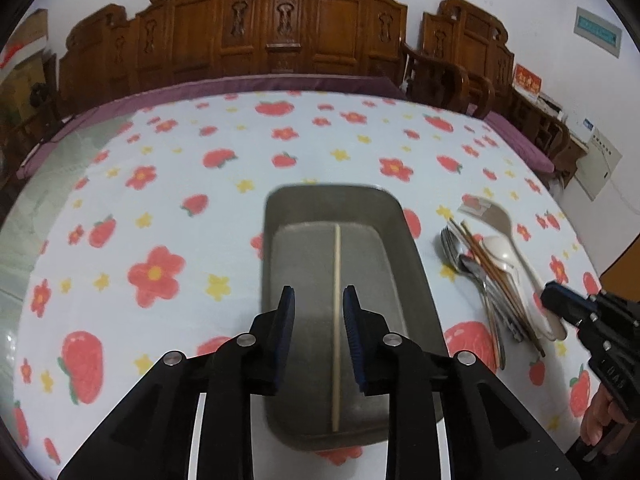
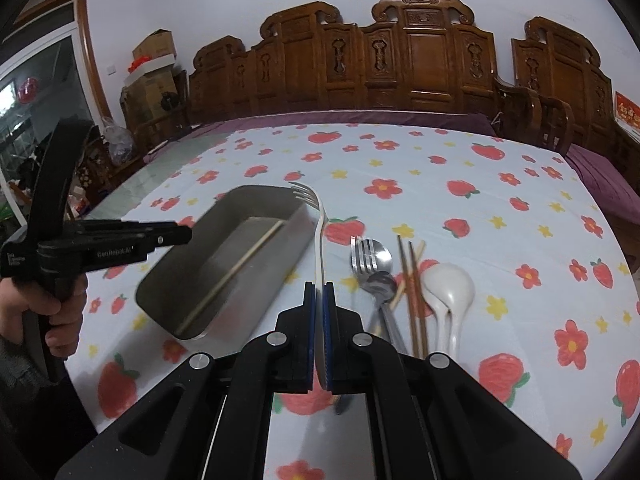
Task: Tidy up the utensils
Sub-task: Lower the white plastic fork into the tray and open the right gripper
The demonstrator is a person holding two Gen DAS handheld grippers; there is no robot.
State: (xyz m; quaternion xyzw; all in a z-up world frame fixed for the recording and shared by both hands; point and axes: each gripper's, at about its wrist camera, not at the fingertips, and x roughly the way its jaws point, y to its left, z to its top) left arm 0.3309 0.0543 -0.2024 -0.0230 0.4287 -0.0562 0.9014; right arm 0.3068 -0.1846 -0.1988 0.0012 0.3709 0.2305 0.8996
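**White fork gripped, chopstick loose in the tray**

The left gripper (image 1: 319,300) hangs over the tray (image 1: 416,256), jaws parted — nothing pinched. Between the two pads, and lower down, a pale chopstick (image 1: 337,280) lies lengthwise on the tray floor, clear of both fingers. Off to the right of those fingers sits the pile: metal forks (image 1: 450,240), a metal spoon (image 1: 472,268), brown chopsticks (image 1: 496,280) and a white spoon (image 1: 500,252), all on the flowered cloth (image 1: 160,200).

Over to the right gripper (image 2: 319,288) — jaws clamped tight on the handle of a white fork (image 2: 320,232). The fork runs straight ahead from the fingertips, tines (image 2: 304,192) over the tray's far corner. The tray lies left of these fingers, the pile just to their right. At far left a hand (image 2: 24,312) holds the other gripper's handle.
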